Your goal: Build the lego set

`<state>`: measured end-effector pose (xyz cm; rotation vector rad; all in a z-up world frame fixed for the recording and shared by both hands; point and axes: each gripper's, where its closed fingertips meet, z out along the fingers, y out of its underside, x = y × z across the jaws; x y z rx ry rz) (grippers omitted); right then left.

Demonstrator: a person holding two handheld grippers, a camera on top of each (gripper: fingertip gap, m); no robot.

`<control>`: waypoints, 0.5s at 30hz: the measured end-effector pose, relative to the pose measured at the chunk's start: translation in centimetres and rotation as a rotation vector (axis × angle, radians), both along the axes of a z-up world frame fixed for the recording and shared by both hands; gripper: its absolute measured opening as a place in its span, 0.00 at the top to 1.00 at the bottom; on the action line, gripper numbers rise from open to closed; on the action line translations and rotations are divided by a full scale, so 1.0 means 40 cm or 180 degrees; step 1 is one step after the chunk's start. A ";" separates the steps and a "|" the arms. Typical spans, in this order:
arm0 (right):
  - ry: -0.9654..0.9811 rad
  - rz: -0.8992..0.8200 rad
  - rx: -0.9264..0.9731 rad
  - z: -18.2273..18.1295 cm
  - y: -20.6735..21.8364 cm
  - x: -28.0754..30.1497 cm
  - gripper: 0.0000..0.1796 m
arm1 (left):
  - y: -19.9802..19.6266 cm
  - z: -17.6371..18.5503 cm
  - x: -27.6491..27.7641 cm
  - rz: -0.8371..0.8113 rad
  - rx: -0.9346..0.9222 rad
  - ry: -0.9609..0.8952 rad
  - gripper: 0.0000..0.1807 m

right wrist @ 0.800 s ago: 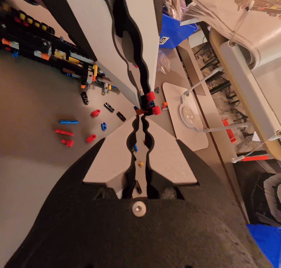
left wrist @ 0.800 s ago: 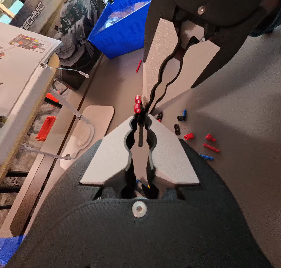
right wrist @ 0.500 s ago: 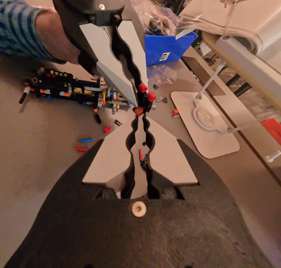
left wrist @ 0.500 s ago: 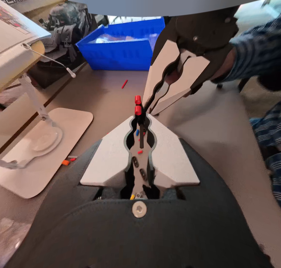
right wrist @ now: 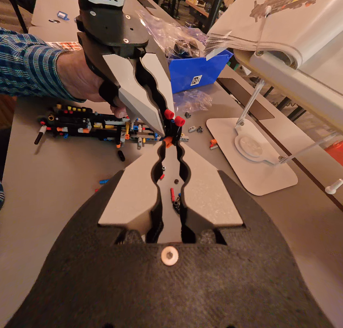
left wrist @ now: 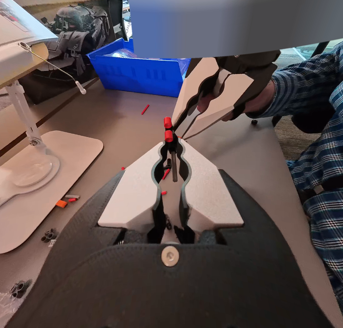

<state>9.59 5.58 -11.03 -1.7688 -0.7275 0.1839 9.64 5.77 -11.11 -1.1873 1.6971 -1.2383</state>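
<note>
Currently mid-join above the table (right wrist: 55, 179): left gripper (left wrist: 171, 142) and right gripper (right wrist: 169, 142), jaws both pinched on small subassembly (right wrist: 172, 128). Next: press orange piece (right wrist: 168, 139) home, aligned.

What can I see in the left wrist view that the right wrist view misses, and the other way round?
Only the left wrist view shows the dark axle running back between the left gripper's fingers, the box behind the bin, and the right gripper from outside.

Only the right wrist view shows the long build lying on the table, the orange piece at the right gripper's tips, and the clear bags.

Both show the small assembly with two red caps held between the grippers, the blue bin, the stand's base and scattered pins.
</note>
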 end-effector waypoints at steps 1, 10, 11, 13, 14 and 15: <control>0.0006 0.0009 -0.0004 0.000 0.000 0.000 0.95 | 0.000 0.001 -0.001 -0.0001 -0.0020 -0.0003 0.96; 0.0103 0.0008 -0.0025 -0.001 0.003 -0.004 0.94 | 0.001 0.006 -0.003 0.0017 -0.0030 -0.0049 0.96; 0.0110 0.0009 -0.0040 -0.002 0.002 -0.004 0.94 | 0.000 0.005 -0.003 0.0016 -0.0016 -0.0045 0.96; 0.0155 -0.0009 -0.0029 0.001 0.003 -0.002 0.94 | 0.001 0.009 -0.002 0.0035 -0.0032 -0.0081 0.96; 0.0174 -0.0007 -0.0039 0.000 0.003 -0.002 0.94 | 0.000 0.008 -0.002 0.0032 -0.0026 -0.0071 0.96; 0.0161 -0.0019 -0.0037 -0.002 0.004 0.000 0.94 | 0.002 0.007 -0.002 0.0040 -0.0014 -0.0063 0.96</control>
